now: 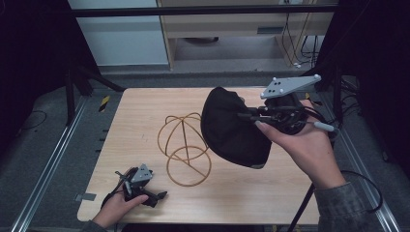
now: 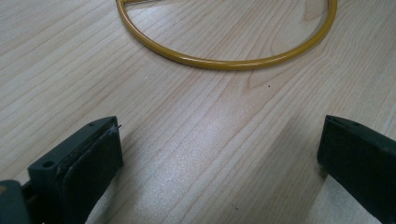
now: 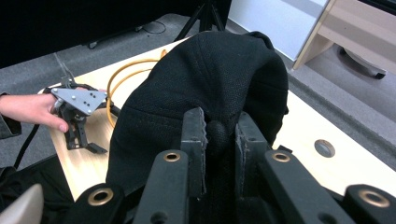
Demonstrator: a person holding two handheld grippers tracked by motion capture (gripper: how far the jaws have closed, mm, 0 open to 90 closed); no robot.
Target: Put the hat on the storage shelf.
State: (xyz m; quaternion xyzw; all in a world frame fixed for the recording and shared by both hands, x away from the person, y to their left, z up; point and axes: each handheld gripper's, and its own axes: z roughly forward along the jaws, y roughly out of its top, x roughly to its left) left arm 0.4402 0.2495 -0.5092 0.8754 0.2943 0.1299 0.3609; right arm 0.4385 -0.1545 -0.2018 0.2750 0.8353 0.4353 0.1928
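The right gripper (image 3: 219,135), lifted above the table's three-o'clock side, pinches a fold of a black fabric cap (image 1: 232,128) between its jaws; the cap hangs clear of the light wooden table (image 1: 145,111). At the cap's nine o'clock stands a yellow wire frame of rings (image 1: 186,150). At seven o'clock on the table, the left gripper (image 1: 157,195) rests with jaws wide apart, holding nothing, its tips just short of the frame's base ring.

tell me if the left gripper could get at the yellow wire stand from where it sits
Probably yes. The left gripper rests on the table with jaws wide open, and only bare wood lies between it and the base ring of the yellow wire stand.
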